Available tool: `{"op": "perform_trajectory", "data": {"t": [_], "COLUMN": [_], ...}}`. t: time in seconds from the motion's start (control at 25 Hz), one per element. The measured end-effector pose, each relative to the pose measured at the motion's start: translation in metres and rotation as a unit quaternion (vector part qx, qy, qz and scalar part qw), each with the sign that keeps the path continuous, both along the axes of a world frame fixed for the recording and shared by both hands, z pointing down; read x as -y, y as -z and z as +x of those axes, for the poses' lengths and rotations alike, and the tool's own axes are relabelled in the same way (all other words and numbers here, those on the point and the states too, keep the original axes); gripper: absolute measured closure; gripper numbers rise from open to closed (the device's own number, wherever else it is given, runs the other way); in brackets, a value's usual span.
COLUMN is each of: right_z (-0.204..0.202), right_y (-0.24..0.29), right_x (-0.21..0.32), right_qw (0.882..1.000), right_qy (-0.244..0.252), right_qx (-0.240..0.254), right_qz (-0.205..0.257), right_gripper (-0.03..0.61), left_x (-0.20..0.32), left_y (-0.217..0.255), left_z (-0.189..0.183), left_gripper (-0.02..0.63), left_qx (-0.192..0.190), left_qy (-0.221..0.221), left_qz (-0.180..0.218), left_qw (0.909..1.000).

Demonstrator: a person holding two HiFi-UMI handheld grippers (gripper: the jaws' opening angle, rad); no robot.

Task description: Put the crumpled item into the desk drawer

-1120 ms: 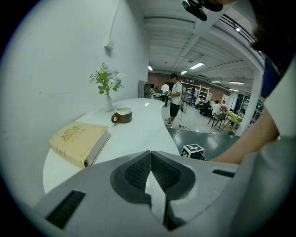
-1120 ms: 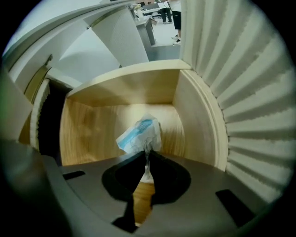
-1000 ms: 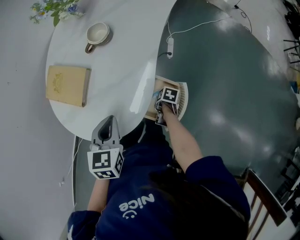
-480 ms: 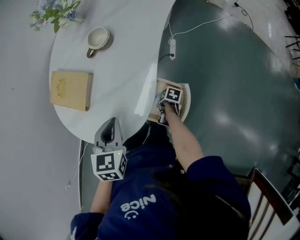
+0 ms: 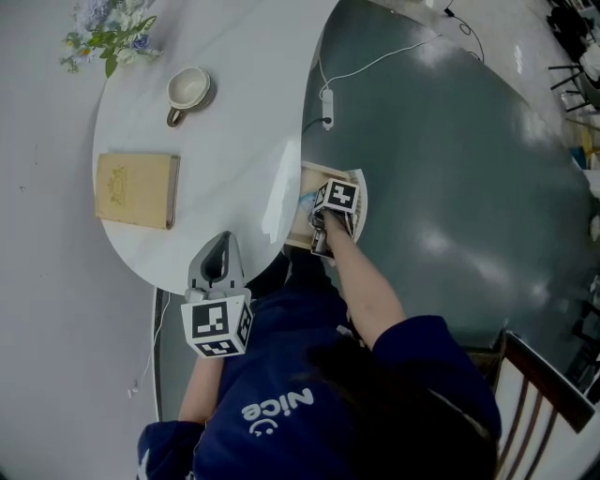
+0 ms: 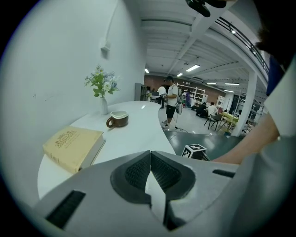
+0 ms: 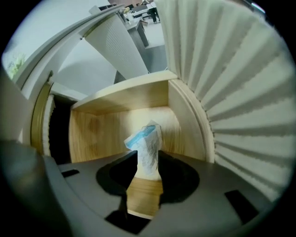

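The crumpled item (image 7: 147, 143), white paper with a blue patch, stands on the wooden floor of the open desk drawer (image 7: 115, 120). My right gripper (image 7: 145, 159) reaches into the drawer. Its jaws are opening on either side of the paper and the pads no longer press it. In the head view the right gripper (image 5: 316, 208) sits at the drawer (image 5: 298, 230) under the white desk's (image 5: 234, 141) edge, with the paper (image 5: 307, 199) just showing. My left gripper (image 5: 217, 246) is shut and empty over the desk's near rim; in its own view the left gripper (image 6: 151, 159) has its pads touching.
A tan book (image 5: 136, 190), a cup (image 5: 187, 91) and a vase of flowers (image 5: 108, 28) rest on the desk. A white cable with a plug (image 5: 326, 94) trails over the dark floor. A chair (image 5: 544, 394) stands at the lower right.
The right gripper stays at the drawer throughout. The view has shifted a little. The left gripper holds its place at the desk's rim.
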State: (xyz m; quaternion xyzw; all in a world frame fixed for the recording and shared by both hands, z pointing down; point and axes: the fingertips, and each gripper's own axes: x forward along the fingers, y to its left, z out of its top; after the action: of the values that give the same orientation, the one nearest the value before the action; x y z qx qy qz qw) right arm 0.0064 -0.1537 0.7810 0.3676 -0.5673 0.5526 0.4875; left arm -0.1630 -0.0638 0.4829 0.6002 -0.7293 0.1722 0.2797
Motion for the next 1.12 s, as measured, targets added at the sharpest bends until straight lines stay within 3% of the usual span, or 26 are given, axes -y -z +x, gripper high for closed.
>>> {"op": "perform_trajectory", "data": {"t": [0.44,0.68,1.12], "right_z": [-0.001,0.007,0.014], "right_y": [0.056,0.091,0.160], "right_x": [0.012,0.012,0.008], "right_qw": [0.997,0.992,0.974], "right_qy": [0.004,0.021,0.015], "right_qx": [0.038,0.044,0.088], "right_qz": [0.067,0.115,0.206], "right_gripper": [0.432,0.431,0.433], "left_x": [0.012,0.016,0.024], "left_y": [0.009,0.001,0.000], "left_z": [0.004,0.011,0.023], "left_gripper": [0.609,0.609,0.609], "left_qx": [-0.023,-0.054,-0.064], "left_qy": [-0.028,-0.043,-0.080], "left_qz": [0.042,0.041,0.050], "left_qw": [0.9984,0.9968,0.9935]}}
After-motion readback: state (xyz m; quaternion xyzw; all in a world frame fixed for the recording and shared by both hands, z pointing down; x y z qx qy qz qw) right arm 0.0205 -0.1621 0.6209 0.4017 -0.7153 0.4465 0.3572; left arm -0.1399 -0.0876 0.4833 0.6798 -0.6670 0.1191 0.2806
